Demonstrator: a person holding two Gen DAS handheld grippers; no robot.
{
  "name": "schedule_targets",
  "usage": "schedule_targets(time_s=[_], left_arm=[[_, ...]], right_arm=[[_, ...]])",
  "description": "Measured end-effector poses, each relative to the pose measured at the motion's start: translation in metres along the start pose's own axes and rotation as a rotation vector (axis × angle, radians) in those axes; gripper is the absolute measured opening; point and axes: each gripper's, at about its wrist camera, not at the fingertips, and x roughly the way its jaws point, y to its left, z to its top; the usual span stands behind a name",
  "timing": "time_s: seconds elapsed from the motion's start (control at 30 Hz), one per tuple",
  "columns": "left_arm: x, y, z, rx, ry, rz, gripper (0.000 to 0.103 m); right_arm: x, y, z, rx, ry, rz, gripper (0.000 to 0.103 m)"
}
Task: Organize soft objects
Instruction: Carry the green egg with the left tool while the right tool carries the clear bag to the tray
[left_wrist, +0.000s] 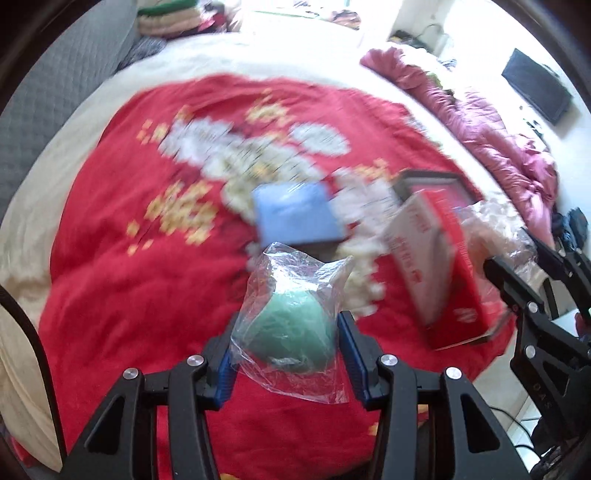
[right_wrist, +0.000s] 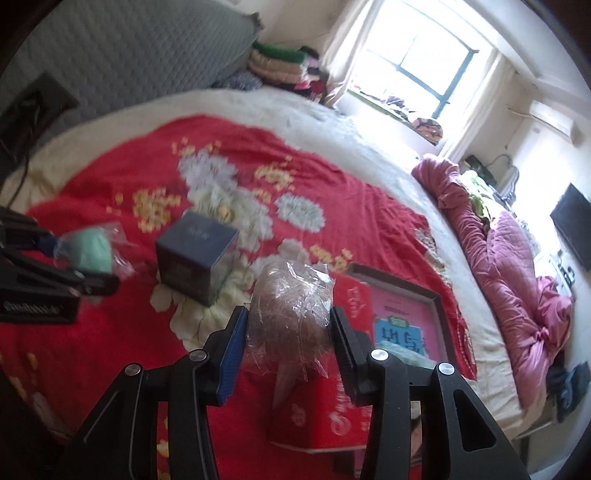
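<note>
You're mid-carry: your left gripper (left_wrist: 286, 354) is clamped on the bagged green soft thing (left_wrist: 295, 325), your right gripper (right_wrist: 288, 347) pinches the bagged brown one (right_wrist: 291, 306), both above the red blanket (right_wrist: 92, 332). Next, I'd say, steer for the open red box (right_wrist: 332, 406).

Daylight pours in from the window (right_wrist: 424, 70) at the far side of the room, blowing out the panes, the curtains and the pale far edge of the bed (right_wrist: 314, 110) to near white in both wrist views. Motion blur smears the flower pattern on the red blanket (left_wrist: 129, 258) and the boxes lying on it, most strongly in the left wrist view. Fisheye distortion bends the bed's edges into curves, and each frame's corners fall to a dark vignette.
</note>
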Motion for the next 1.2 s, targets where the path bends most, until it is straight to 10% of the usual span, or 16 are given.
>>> schedule_targets(time_s=[0.63, 1.2], left_arm=[[-0.005, -0.239, 0.028, 0.377, -0.041, -0.109, 0.050], [0.090, -0.312, -0.003, 0.508, 0.155, -0.124, 0.050]], right_arm=[[-0.100, -0.209, -0.092, 0.501, -0.089, -0.084, 0.046], [-0.051, -0.244, -0.158, 0.560, 0.055, -0.040, 0.046]])
